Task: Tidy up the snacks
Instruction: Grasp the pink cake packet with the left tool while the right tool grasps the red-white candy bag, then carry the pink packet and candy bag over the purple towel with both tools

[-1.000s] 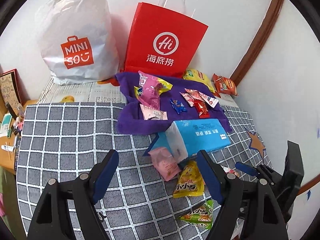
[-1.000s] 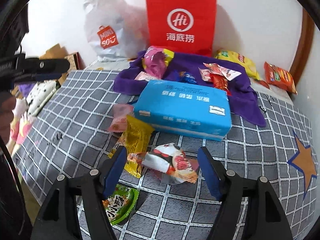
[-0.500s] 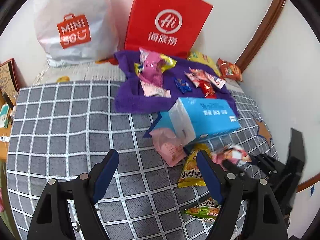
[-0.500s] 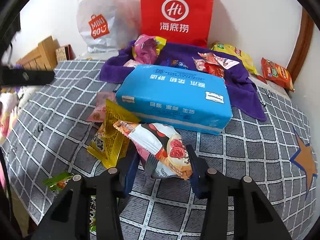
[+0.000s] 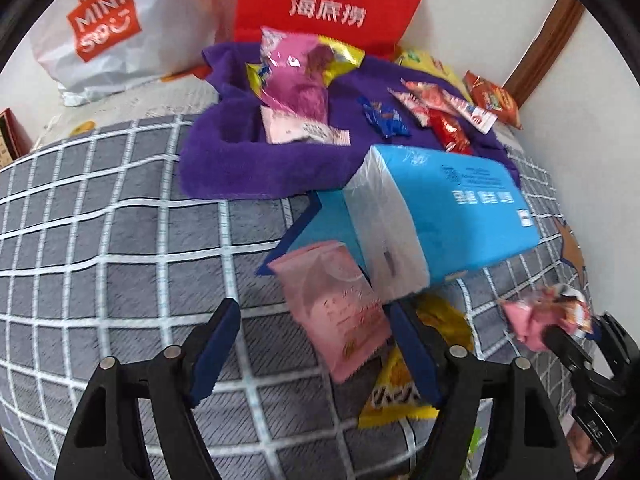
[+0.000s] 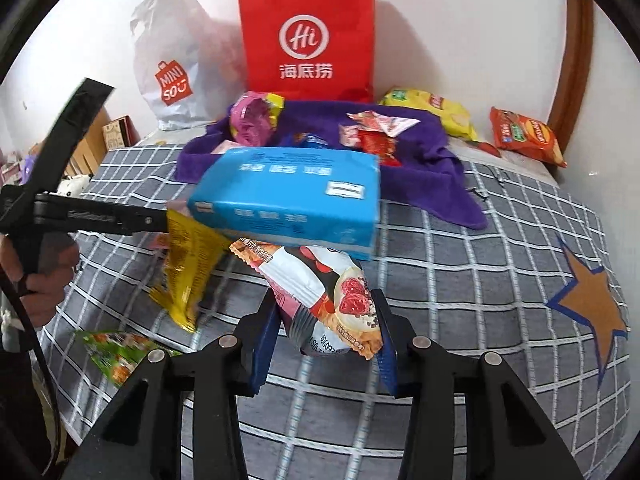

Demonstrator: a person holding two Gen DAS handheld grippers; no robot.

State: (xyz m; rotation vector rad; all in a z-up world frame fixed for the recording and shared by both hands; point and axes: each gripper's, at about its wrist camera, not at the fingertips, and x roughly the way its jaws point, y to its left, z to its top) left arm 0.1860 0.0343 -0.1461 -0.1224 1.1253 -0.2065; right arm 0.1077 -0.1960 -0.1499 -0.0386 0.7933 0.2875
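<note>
Tongs (image 6: 326, 334) on the right grip a snack packet (image 6: 320, 296).

Setting: a home bedroom. Evidence: bed (image 6: 500, 240) under a grey grid-check cover with an orange star patch; purple towel (image 6: 440, 160) spread on it; red paper shopping bag (image 6: 308, 36) and white plastic shopping bag (image 6: 168, 60) against a plain white wall (image 6: 460, 32); brown wooden trim (image 6: 576, 40) at the corner.
</note>
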